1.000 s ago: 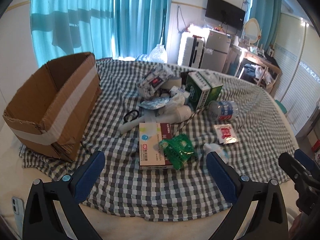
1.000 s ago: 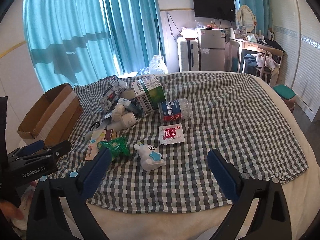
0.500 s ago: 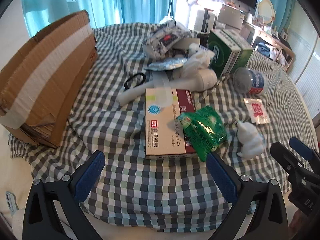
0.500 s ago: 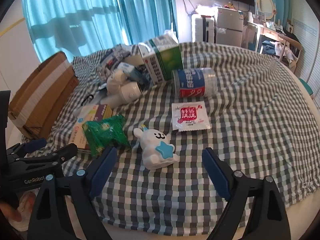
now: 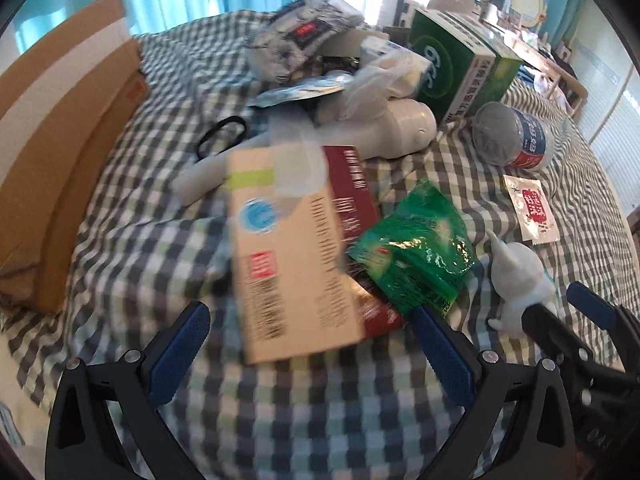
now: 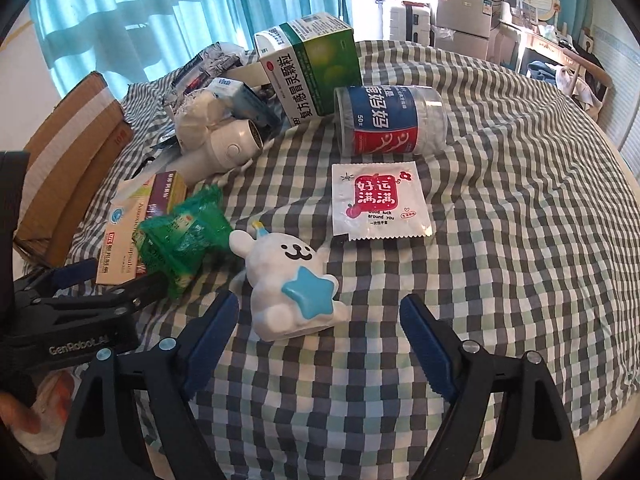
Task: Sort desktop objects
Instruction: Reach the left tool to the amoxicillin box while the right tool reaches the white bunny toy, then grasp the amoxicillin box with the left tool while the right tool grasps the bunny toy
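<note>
1. One flat beige-and-maroon cardboard medicine box (image 5: 296, 248) lies on the grey-and-white checked cloth (image 6: 500, 240), with one crinkled green foil packet (image 5: 416, 252) resting on its right edge.
2. One white rabbit figurine with a blue star on its belly (image 6: 294, 280) lies just right of the green packet.
3. One white sachet with a red label (image 6: 378, 200) lies flat beyond the rabbit, and one clear plastic jar with a blue-and-red label (image 6: 390, 120) lies on its side behind the sachet.
4. One green-and-white carton (image 6: 310, 68) leans tilted at the back, touching the jar; one white hair dryer (image 6: 224, 148) lies left of it in a heap of wrappers.
5. One open brown cardboard box (image 5: 60, 132) stands at the cloth's left edge, well apart from the rabbit.
6. The left gripper (image 5: 316, 348) is spread wide and grips nothing; the near end of the medicine box sits between its blue pads (image 5: 176, 356), low and close.
7. The right gripper (image 6: 316, 336) is likewise wide apart and empty-handed, with the rabbit figurine lying between and just ahead of its fingertips.
</note>
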`<state>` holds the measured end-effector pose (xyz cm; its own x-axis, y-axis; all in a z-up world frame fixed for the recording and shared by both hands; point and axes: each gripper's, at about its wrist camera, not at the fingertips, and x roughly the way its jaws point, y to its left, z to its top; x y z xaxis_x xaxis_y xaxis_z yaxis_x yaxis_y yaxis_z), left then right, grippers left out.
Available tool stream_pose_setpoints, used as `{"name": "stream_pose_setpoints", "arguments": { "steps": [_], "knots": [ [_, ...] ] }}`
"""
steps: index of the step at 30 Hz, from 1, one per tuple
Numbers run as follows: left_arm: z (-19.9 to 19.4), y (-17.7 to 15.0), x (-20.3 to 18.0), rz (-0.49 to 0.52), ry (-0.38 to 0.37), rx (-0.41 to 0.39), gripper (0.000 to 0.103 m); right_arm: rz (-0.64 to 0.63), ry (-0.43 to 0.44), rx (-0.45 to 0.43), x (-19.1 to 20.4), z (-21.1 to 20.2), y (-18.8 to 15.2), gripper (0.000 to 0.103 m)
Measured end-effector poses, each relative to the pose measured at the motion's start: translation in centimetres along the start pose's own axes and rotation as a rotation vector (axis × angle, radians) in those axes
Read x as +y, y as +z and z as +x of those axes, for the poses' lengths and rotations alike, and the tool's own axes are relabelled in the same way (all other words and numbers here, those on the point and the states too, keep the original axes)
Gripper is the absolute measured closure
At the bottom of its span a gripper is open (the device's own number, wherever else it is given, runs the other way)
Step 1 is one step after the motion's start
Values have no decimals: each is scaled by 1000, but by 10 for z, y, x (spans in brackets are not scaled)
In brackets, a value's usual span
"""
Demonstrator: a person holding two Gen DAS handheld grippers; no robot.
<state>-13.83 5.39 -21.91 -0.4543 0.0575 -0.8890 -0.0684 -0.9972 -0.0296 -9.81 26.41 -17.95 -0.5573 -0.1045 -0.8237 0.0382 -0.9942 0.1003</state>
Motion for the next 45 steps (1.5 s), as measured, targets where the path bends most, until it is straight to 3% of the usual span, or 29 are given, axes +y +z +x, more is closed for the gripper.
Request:
{"name": "stream_pose_setpoints", "arguments": {
  "steps": [3, 8, 11, 12, 13, 14, 22, 32, 45],
  "knots": [
    [7, 8, -2, 0, -20, -3, 0, 1, -7, 10, -1, 4, 0, 20],
    [14, 17, 16, -94, -37, 5, 0, -17, 4, 14, 3, 16, 5, 20],
    [14, 17, 29, -146, -82, 2, 8, -44, 14, 23, 9, 26, 8, 21],
    [13, 17, 31, -146, -82, -5, 17, -54, 16, 31, 11, 29, 9, 32],
    [12, 17, 31, -136, -75, -9, 23, -61, 14, 44, 13, 32, 10, 50],
    [12, 17, 30, -125, -71, -7, 24, -71, 9, 62, 14, 36, 11, 52],
    [-3, 12, 33, -126, -127, -28, 26, -59, 19, 96, 15, 28, 7, 52],
    [-47, -10, 27, -84, -148, -54, 26, -44, 26, 35, 22, -27, 7, 52],
    [-145, -14, 22, -23, -155, -227, 26, -39, 12, -111, 40, -121, 18, 52]
  ]
}}
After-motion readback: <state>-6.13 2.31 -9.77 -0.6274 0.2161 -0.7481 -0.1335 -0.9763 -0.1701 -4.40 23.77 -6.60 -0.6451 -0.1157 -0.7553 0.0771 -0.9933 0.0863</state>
